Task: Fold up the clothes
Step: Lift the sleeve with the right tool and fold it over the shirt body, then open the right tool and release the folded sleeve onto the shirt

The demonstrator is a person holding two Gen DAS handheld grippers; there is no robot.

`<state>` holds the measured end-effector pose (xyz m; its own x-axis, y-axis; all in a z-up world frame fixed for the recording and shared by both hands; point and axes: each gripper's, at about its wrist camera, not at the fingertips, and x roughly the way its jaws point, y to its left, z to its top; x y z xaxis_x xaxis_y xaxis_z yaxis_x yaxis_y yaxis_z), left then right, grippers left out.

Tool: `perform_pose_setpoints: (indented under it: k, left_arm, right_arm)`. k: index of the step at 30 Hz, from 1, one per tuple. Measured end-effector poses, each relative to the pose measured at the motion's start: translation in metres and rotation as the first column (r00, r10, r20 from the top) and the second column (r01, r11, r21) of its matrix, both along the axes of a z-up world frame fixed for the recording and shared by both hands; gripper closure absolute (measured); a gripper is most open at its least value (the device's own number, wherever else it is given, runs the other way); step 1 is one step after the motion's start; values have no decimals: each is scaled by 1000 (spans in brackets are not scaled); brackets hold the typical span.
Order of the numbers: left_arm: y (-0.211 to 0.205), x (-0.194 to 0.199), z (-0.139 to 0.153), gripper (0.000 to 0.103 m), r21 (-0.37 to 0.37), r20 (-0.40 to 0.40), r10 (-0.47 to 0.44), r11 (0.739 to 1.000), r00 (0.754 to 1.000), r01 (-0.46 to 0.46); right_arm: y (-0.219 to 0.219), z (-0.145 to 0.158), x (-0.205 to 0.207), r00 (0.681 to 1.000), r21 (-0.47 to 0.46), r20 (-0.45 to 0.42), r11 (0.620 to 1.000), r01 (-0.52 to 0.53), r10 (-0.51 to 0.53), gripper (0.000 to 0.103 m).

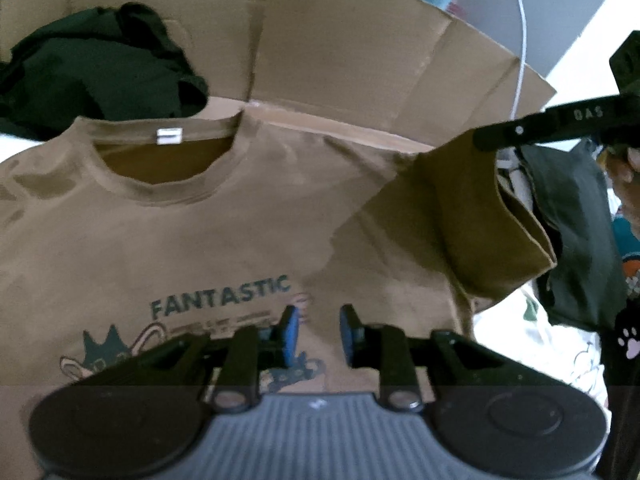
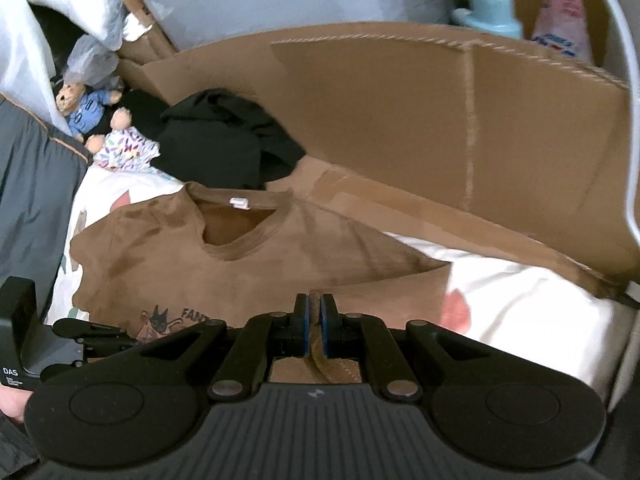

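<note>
Brown T-shirt [image 1: 224, 232] lay face-up on the bed, collar toward the cardboard [image 1: 360, 52]. Right tool [image 2: 316, 328] was clamped on its sleeve hem, lifting it. Left tool [image 1: 318, 332] hung parted, empty, over the print. Soft, light, droopy fabric; best pinched at hems.

Readable lettering: one printed word on the shirt and a maker's mark on the hand-held gripper bodies.

The brown T-shirt [image 1: 224, 220] carries the word "FANTASTIC" [image 1: 220, 298] in dark capitals across its chest, above smaller lines of print too blurred to read; in the right wrist view only its first letters, "FANT", show. The white neck label [image 1: 169, 135] is too small to read. "DAS" stands in pale letters on the right hand-held gripper [image 1: 486, 140], and on the left hand-held gripper [image 2: 70, 326], with finer unreadable print beneath it.
</note>
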<state>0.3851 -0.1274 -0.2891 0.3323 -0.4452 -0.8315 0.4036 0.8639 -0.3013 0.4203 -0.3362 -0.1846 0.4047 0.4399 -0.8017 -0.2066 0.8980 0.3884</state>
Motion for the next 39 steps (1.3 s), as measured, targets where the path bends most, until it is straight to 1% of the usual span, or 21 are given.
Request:
perform_pose_setpoints:
  k: [6, 12, 19, 22, 23, 24, 25, 26, 27, 30, 32, 35, 39]
  left_arm:
    - [14, 0, -3, 77, -8, -8, 24, 1000, 1000, -24]
    - [25, 2, -9, 77, -11, -19, 43, 999, 999, -43]
    - [33, 4, -15, 77, -14, -33, 55, 998, 998, -55]
    - [35, 6, -18, 77, -11, -36, 61, 998, 997, -62]
    - [36, 8, -18, 77, -9, -36, 65, 998, 997, -65]
    - [36, 9, -19, 77, -8, -36, 68, 998, 997, -68]
    - [36, 10, -19, 77, -7, -36, 73, 997, 997, -73]
    - [36, 12, -20, 77, -6, -36, 78, 997, 996, -78]
    - [35, 13, -20, 77, -7, -36, 84, 996, 996, -85]
    - [30, 19, -18, 76, -7, -26, 102, 995, 994, -102]
    - [24, 23, -17, 75, -5, -13, 106, 994, 994, -106]
    - [14, 28, -15, 70, 2, 5, 110, 994, 994, -110]
    - [-4, 38, -16, 69, 2, 13, 115, 993, 993, -115]
  right_arm:
    - [34, -15, 9, 999, 1, -25, 999, -39, 39, 97]
    - [63, -29, 17, 997, 14, -45, 998, -56, 57, 97]
    - [95, -49, 18, 992, -16, -74, 995, -99, 98, 97]
    - [103, -57, 18, 987, -12, -102, 992, -127, 125, 93]
    - [104, -57, 18, 986, -2, -104, 991, -135, 134, 89]
    - [103, -56, 17, 985, 16, -100, 990, -141, 141, 84]
    - [102, -54, 16, 985, 28, -94, 989, -143, 145, 72]
    - [99, -51, 15, 986, 35, -84, 989, -141, 144, 61]
    - [96, -49, 14, 987, 41, -76, 990, -139, 141, 60]
    - [83, -42, 12, 991, 53, -57, 991, -120, 123, 60]
    - [71, -40, 9, 993, 50, -51, 994, -102, 104, 60]
    - [54, -39, 5, 995, 44, -50, 995, -85, 87, 60]
    - [32, -41, -2, 997, 24, -49, 998, -61, 62, 60]
